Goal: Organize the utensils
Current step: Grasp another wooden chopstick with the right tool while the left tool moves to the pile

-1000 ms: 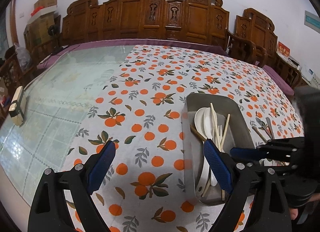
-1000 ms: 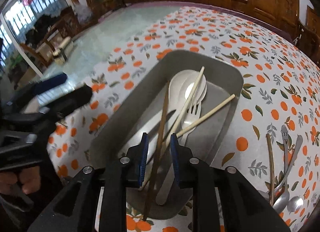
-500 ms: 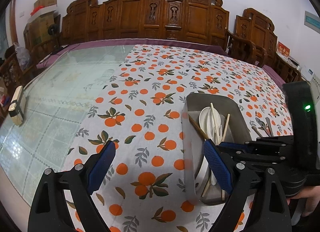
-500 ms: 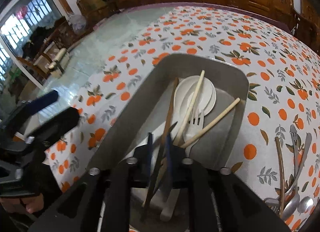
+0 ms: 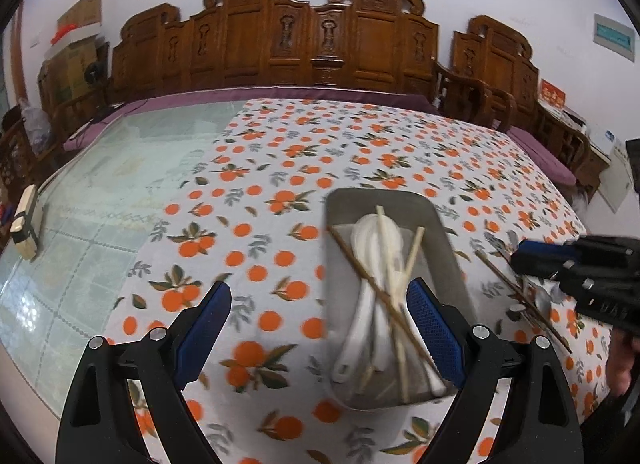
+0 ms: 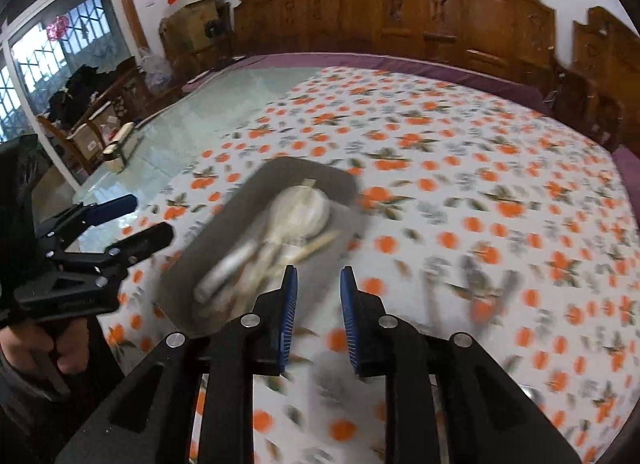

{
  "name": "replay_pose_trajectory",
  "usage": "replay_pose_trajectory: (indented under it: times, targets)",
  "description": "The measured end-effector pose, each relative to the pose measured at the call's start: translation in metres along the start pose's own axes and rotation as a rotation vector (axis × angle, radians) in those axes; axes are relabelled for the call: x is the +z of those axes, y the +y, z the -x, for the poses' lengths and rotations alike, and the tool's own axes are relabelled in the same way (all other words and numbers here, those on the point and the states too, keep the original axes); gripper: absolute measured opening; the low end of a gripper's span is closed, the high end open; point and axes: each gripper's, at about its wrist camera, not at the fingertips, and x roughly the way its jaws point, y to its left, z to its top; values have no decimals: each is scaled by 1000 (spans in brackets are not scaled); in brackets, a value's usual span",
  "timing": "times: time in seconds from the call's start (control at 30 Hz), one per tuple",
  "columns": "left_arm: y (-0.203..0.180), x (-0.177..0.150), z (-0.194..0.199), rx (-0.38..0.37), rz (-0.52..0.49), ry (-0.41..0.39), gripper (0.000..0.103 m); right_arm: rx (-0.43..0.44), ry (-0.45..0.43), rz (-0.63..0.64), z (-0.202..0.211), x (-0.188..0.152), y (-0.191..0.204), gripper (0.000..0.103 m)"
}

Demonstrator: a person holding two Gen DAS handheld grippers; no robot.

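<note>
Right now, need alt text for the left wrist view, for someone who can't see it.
A grey tray holding white spoons and chopsticks sits on an orange-print tablecloth, just ahead of the open left gripper. The right gripper reaches in from the right edge over loose utensils lying beside the tray. Carved wooden chairs line the wall behind.

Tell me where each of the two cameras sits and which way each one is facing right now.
Left wrist: sits on the left gripper, looks forward across the orange-print tablecloth toward the carved wooden chairs; its wide-open fingers frame the view.
Right wrist: sits on the right gripper, looks forward and leftward over the table; its fingers are open with nothing between them, and a hand shows at left.
Shared: the gray tray of utensils, and each view shows the other gripper.
</note>
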Motion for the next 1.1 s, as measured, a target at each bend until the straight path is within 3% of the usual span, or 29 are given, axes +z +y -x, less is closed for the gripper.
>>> replay_pose_trajectory:
  times: [0.17,0.3,0.57,0.9,1.1]
  targets:
    - [-27,-1,4,-20,-35,0,86,-86,-1,-30,24,-21,-47,24]
    - [-44,-1,8,-34,-57,1,86,-103,21,-55,29,-41,-72,24]
    - [-67,-11,9,-52,-61,23,86,-86,109,-3,2,-70,-64,24]
    - [-84,-20,6,-71,-72,49,86,-100,181,9,-39,-60,-68,23]
    - [-85,-21,6,-72,-74,49,86,-113,215,35,-50,-57,-62,6]
